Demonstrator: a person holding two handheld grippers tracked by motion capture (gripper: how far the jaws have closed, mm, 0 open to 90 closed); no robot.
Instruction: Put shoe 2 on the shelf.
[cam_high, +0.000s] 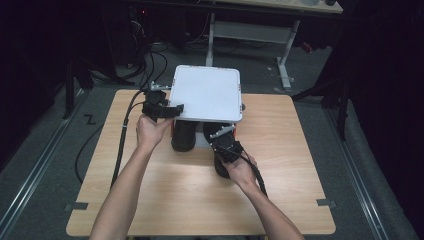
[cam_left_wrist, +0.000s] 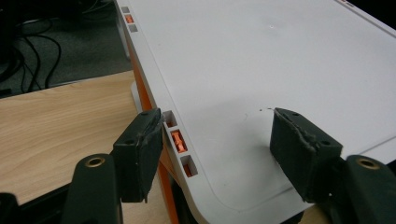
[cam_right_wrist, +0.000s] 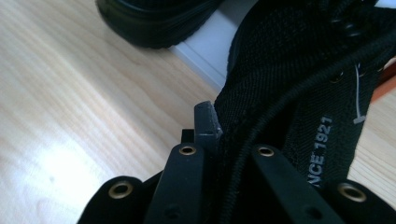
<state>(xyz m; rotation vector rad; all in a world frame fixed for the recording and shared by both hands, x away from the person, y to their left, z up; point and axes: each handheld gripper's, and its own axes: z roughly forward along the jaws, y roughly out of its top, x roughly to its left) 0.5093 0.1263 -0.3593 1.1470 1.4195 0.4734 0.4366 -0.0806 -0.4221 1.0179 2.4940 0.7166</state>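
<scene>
A white shelf (cam_high: 207, 92) on orange legs (cam_left_wrist: 166, 172) stands at the back of the wooden table (cam_high: 200, 200). My left gripper (cam_high: 175, 107) is open at its front left corner; in the left gripper view one jaw hangs off the shelf's edge and the other over the white top (cam_left_wrist: 261, 60), the left gripper (cam_left_wrist: 217, 121) holding nothing. My right gripper (cam_high: 222, 137) is shut on the fabric upper of a black shoe (cam_right_wrist: 289, 70), whose lace runs between the jaws of the right gripper (cam_right_wrist: 229, 140). That shoe (cam_high: 222, 167) pokes out from under the shelf. A second black shoe (cam_high: 183, 135) sits beneath the shelf to its left.
A white lower board (cam_right_wrist: 205, 46) lies under the shoes. The second shoe (cam_right_wrist: 154, 18) rests on its edge. Cables trail from both grippers across the table. Bare wood (cam_right_wrist: 70, 93) lies in front of the shelf. A desk frame (cam_high: 285, 45) stands beyond the table.
</scene>
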